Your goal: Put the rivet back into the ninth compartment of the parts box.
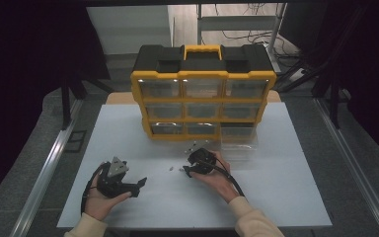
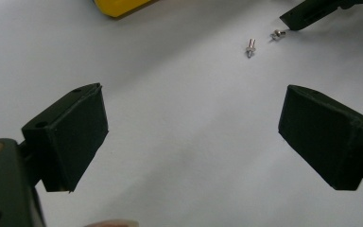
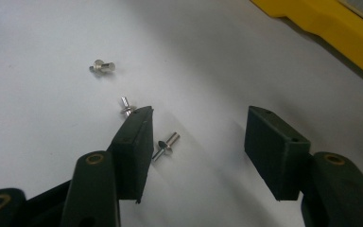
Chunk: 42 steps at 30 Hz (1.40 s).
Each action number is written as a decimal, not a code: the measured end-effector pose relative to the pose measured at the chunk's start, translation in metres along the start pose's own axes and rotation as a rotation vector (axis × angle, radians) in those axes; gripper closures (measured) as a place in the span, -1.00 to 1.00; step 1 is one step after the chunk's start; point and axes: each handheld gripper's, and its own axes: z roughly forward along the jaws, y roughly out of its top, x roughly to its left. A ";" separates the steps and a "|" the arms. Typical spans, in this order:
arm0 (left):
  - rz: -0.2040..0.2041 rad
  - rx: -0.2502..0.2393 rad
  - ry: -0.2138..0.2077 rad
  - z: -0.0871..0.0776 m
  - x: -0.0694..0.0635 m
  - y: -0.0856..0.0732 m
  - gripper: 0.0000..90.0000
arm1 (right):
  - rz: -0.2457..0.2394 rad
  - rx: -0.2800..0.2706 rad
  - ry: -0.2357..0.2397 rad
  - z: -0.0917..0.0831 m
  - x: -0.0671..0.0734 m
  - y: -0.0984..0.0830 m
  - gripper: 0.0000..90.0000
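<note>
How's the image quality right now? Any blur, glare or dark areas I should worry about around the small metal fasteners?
High view: dim, dark surroundings, fasteners tiny specks by the yellow organizer. Right gripper view: evenly lit, the fastener between the right tool jaws is sharp, with a soft shadow. Left gripper view: left tool slightly soft, distant fasteners small but legible; no harsh glare.

A lab or workshop test bay is suggested. A white counter (image 1: 276, 197) is flanked by metal rails (image 1: 49, 168) and hung round with dark curtains (image 1: 24, 74). A yellow-and-black parts organiser (image 1: 202, 91) with clear drawers is set on it, and loose cables (image 1: 246, 34) are seen on the floor behind.
</note>
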 end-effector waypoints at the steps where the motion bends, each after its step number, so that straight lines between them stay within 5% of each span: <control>1: 0.001 0.001 0.000 0.000 0.000 0.000 -0.80 | -0.004 0.001 0.002 0.000 0.000 0.000 0.05; 15: 0.000 -0.002 0.005 -0.001 0.000 -0.001 -0.79 | 0.013 0.039 0.055 -0.002 0.001 0.003 0.72; 35: 0.003 0.001 0.007 -0.001 0.000 -0.001 -0.79 | 0.023 0.052 0.071 -0.005 0.001 0.003 0.84; 42: 0.000 -0.002 0.008 -0.002 0.000 -0.001 -0.79 | 0.037 0.014 0.079 -0.014 -0.003 0.005 0.84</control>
